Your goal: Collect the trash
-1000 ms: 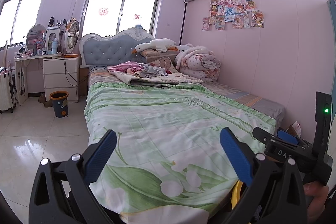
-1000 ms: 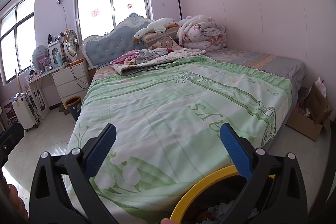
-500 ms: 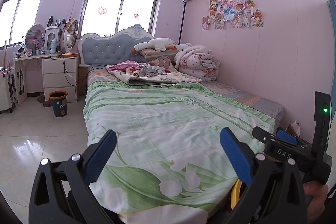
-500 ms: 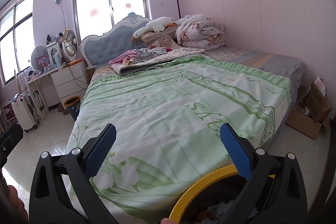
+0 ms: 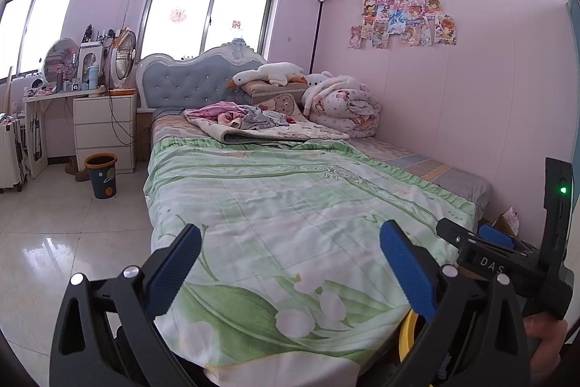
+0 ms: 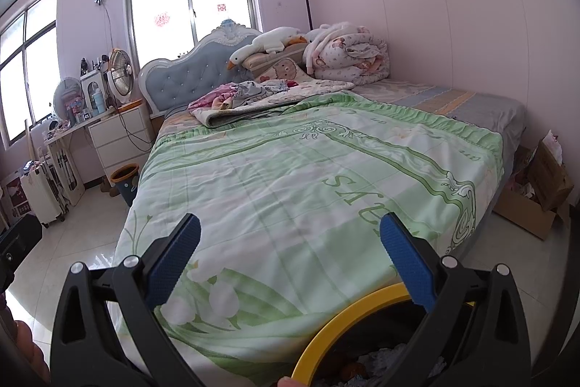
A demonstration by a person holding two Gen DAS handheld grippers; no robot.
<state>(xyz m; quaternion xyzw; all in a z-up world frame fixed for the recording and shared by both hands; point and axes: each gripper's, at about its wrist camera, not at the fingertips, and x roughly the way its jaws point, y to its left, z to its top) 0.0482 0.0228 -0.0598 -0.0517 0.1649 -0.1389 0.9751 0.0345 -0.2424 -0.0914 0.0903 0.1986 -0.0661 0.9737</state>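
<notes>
while both point over the foot of the bed (image 5: 290, 205), the left gripper (image 5: 290, 263) and right gripper (image 6: 290, 260) stand wide apart, holding nothing. a yellow-rimmed bin (image 6: 348, 321) with scraps inside sits just under the right gripper; another bin (image 5: 101, 175) stands by the drawers (image 5: 103, 129).

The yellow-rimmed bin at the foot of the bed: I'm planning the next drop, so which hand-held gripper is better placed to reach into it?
Right. The round yellow-rimmed bin sits just below the open right hand-held gripper, contents visible. The open left hand-held gripper sees only its edge, off to its right.
</notes>
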